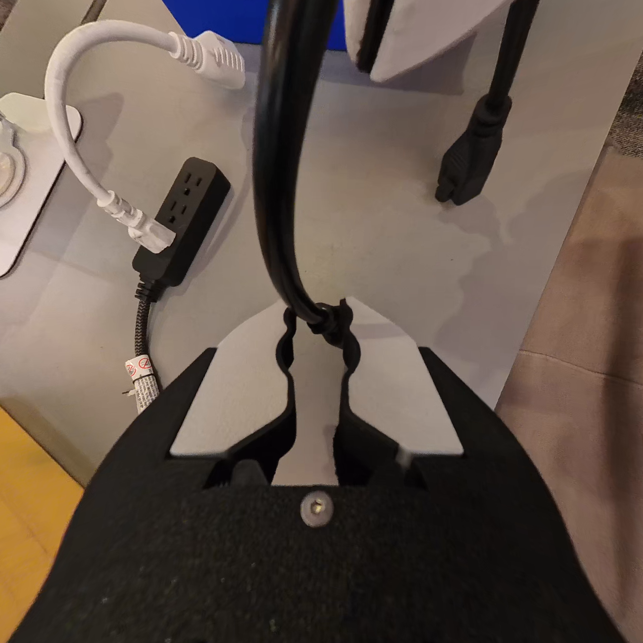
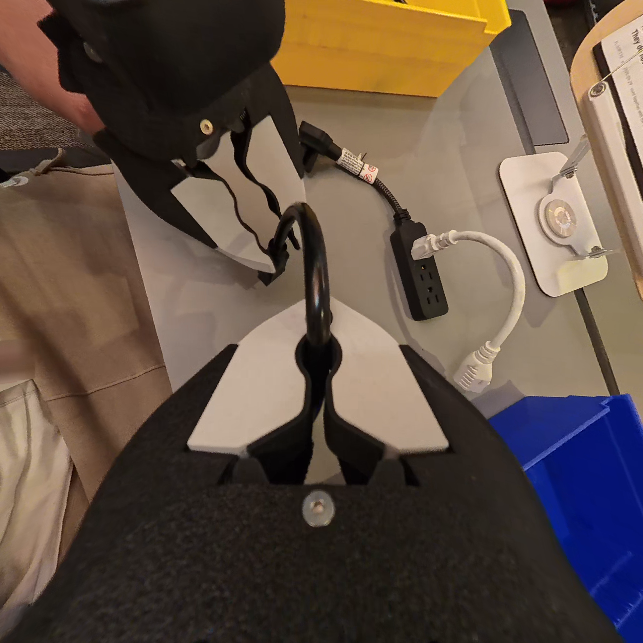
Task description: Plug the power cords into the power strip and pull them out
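1. Left wrist view: the left gripper (image 1: 320,313) is seen with its tips pinched onto one end of the black power cord (image 1: 275,174); farther back, a gap is left between the fingers.
2. From that pinch, the black power cord is arched up toward 12 o'clock and out of the frame.
3. At 1 o'clock the right gripper (image 1: 368,38) is glimpsed, and the cord's black connector (image 1: 466,160) is hung below it, clear of the grey table (image 1: 365,236).
4. At 10 o'clock the black power strip (image 1: 181,222) is laid flat on the table, with the white power cord (image 1: 66,114) plugged into its nearest outlet and two outlets left bare.
5. The white cord's free plug (image 1: 222,59) is rested at 11 o'clock, well apart from the strip.
6. Right wrist view: the right gripper (image 2: 318,351) is clamped around the black power cord (image 2: 315,264), which is looped over to the left gripper (image 2: 278,257) at 11 o'clock.
7. At 2 o'clock the power strip (image 2: 422,275) is shown with the white cord (image 2: 501,278) still seated in it.
8. A yellow bin (image 2: 382,45) is placed at 12 o'clock, a blue bin (image 2: 570,487) at 4 o'clock.
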The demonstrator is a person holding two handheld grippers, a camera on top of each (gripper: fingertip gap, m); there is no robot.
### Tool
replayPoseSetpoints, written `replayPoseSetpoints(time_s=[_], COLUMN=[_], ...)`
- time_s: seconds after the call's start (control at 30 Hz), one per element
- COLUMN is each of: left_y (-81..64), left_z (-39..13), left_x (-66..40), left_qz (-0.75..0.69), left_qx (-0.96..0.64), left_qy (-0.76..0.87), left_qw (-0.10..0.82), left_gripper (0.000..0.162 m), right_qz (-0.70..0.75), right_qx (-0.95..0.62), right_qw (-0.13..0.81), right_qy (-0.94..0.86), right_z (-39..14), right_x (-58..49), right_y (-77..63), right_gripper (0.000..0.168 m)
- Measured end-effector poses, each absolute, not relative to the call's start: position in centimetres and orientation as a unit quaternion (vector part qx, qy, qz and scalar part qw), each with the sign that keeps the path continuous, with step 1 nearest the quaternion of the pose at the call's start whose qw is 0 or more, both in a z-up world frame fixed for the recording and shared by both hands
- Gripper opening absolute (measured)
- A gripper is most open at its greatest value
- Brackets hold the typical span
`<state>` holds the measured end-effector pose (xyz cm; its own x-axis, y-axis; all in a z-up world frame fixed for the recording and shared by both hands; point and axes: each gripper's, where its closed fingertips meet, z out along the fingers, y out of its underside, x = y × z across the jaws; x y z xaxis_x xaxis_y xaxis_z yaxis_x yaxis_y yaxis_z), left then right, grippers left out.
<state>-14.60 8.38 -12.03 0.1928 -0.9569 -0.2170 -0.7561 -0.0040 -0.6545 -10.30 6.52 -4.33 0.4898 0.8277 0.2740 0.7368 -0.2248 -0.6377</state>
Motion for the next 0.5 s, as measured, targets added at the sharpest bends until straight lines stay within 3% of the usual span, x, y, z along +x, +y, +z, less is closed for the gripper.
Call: replayPoseSetpoints(time_s=[0.4,0.5], left_y=[8.0,7.9], left_z=[-13.0,-13.1], left_x=[-15.2,-15.4], left_qz=[-0.123,-0.126], left_qx=[-0.712,-0.721], left_qy=[0.622,0.616], left_qw=[0.302,0.291], left_gripper=[0.017,0.023], right_qz=[0.045,0.051], right_qx=[-0.772,-0.771], right_qw=[0.359,0.360], right_qy=[-0.523,-0.523], right_z=[-5.0,-4.9], right_x=[-10.6,-10.8], right_y=[6.1,6.0], right_gripper=[0.000,0.000])
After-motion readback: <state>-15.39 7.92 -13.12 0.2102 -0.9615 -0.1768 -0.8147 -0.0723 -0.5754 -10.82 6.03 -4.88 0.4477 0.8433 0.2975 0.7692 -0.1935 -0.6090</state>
